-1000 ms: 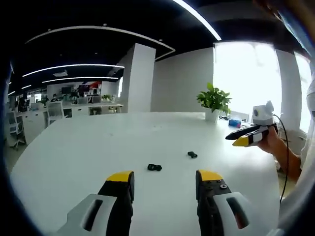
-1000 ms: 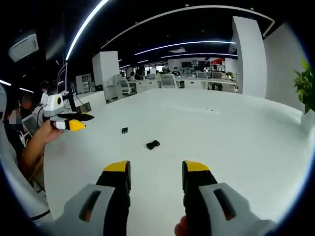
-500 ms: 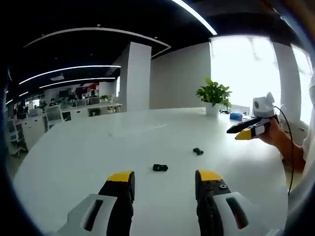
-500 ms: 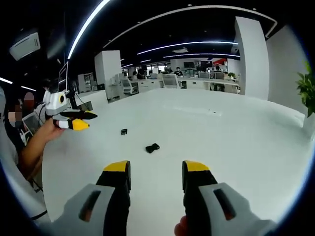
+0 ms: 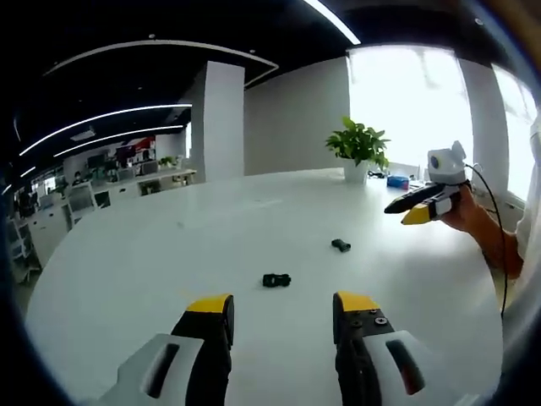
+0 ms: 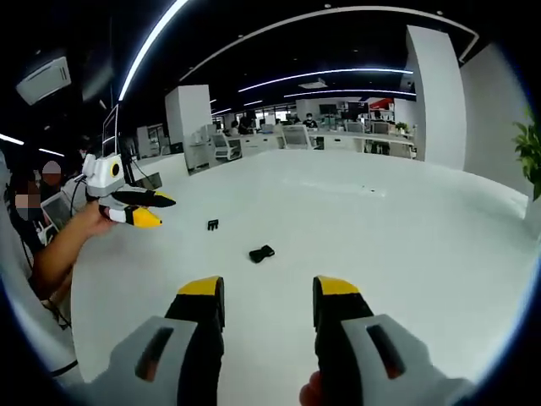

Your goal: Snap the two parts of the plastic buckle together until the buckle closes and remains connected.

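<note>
Large white round-edged table (image 5: 127, 279): carrying two small black plastic buckle parts, lying apart from each other, unjoined.

Longer black plastic buckle part (image 5: 276, 280): lying flat on the table, ahead of the left gripper's jaws in the left gripper view; appearing in the right gripper view (image 6: 261, 253) ahead of the right gripper and slightly left of its centre line.

Shorter black plastic buckle part (image 5: 341, 245): lying farther out on the table, to the right of the longer one in the left gripper view; appearing in the right gripper view (image 6: 212, 225) beyond and left of the longer one.

Left gripper (image 5: 280, 306), grey body with black jaws and yellow tips: hovering above the table, jaws standing apart with nothing between them. Also showing at the left of the right gripper view (image 6: 148, 209), held in a hand (image 6: 89, 222), tips close together from that angle.

Right gripper (image 6: 265, 290), same make: hovering above the table, jaws parted, gripping nothing. Showing at the right of the left gripper view (image 5: 416, 209).

Containers: a white pot holding a green leafy plant (image 5: 358, 142) is standing at the table's far edge; small blue item (image 5: 398, 181) sitting beside it.
</note>
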`<state>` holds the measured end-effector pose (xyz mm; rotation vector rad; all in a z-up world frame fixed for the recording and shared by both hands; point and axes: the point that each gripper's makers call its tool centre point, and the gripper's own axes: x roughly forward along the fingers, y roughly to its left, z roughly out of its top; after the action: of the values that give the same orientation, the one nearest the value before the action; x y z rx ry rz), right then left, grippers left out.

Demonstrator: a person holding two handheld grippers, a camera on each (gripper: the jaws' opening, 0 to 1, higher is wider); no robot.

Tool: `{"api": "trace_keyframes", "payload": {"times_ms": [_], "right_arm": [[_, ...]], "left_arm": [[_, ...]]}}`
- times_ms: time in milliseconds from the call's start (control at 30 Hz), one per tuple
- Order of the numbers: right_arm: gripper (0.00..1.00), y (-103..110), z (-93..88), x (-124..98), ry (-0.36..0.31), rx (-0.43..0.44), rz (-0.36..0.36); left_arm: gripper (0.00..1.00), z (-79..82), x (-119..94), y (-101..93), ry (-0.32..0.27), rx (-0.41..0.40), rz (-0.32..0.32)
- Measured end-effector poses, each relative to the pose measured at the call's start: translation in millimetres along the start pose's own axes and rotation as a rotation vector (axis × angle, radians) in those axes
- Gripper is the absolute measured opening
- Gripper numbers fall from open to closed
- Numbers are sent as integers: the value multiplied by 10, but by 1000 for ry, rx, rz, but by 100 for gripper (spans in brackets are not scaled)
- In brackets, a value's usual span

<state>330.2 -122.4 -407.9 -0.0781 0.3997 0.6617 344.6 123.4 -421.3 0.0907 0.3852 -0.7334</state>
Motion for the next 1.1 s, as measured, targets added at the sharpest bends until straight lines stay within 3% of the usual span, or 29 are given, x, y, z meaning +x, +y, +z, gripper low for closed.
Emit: {"api": "trace_keyframes", "payload": {"times_ms": [1100], "right_arm": [[42, -43, -11, 59, 2, 5, 4]], "left_arm": [[46, -49, 370, 146, 108, 106, -43]]}}
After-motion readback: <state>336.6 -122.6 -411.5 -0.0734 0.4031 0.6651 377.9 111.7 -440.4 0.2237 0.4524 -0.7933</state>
